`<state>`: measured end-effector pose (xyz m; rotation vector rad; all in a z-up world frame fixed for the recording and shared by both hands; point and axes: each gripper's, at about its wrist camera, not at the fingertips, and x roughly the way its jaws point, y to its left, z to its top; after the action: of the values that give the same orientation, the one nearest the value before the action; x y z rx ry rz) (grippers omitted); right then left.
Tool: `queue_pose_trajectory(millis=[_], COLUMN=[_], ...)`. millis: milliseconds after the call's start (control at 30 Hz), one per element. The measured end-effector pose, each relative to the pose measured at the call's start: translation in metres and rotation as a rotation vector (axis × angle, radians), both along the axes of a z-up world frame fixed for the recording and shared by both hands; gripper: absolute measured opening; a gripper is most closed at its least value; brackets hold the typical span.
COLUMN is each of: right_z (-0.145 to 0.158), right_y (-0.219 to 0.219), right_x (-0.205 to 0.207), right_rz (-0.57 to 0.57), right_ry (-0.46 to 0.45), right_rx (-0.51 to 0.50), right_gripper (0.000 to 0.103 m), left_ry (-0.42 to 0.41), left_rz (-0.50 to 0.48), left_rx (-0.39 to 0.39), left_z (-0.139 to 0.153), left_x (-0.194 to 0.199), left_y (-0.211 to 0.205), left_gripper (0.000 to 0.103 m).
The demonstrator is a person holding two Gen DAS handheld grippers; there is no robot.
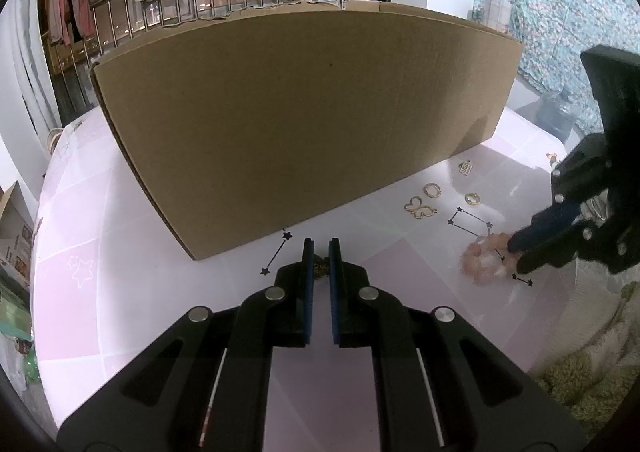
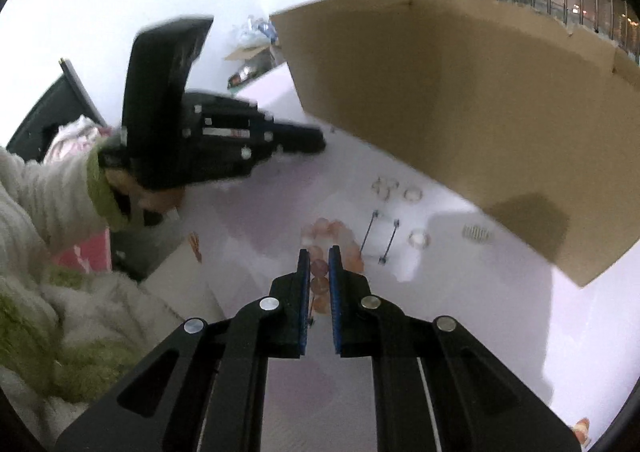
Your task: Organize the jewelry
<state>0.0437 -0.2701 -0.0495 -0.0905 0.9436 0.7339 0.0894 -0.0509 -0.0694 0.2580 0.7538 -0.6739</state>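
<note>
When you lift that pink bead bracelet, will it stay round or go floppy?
Probably floppy: the bracelet looks like separate round beads on a string, already bunched unevenly on the table. The right gripper has only a few beads between its fingers, so the rest would likely dangle. The smooth beads might slip.

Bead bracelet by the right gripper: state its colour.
The bead bracelet is pale pink-orange with translucent beads, clearest in the left wrist view, at the right gripper.
</note>
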Motion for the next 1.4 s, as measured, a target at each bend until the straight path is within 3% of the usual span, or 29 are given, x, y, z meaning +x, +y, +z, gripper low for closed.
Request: queue_pose_trajectory(millis=[167,233,300,500,800,1000,1400], right_z=[0.012,0.018,0.021,0.011,-0.001,-0.002,0.000], right_y=[-0.012,-0.019,-0.023,-0.031,-0.022,-0.020,-0.022], right_x=[0.003,0.005,0.011,0.027,0.032,0.032,0.030], right_rz=[-0.024,-0.041,-0.063,-0.104,-0.068,-0.073,-0.081], right_ry=[-0.017,-0.028,-0.051,-0.078,-0.115,-0.126,-0.138], right_rx=[0.046,0.070,0.067,-0.012,-0.075,-0.077,-0.078], right_gripper=[0.012,0.022,0.023,0.023,0.021,0.012,0.011], left_ry=[0.001,0.000,0.000,0.000,0.000,0.000,0.001], left_rz=[0.000,0.000,0.001,-0.001,-0.009,-0.009,-0.009], left_rx=[0.000,-0.001,0.000,0.000,-0.002,-0.006,-0.006], left_z=[0.001,0.001,0.001,0.001,0.002,0.002,0.002], left_x=[0.001,0.000,0.000,0.000,0.001,0.001,0.000], left_y=[0.001,0.001,0.001,0.001,0.004,0.004,0.004], left_gripper=[0.006,0.006,0.006,0.006,0.006,0.006,0.006])
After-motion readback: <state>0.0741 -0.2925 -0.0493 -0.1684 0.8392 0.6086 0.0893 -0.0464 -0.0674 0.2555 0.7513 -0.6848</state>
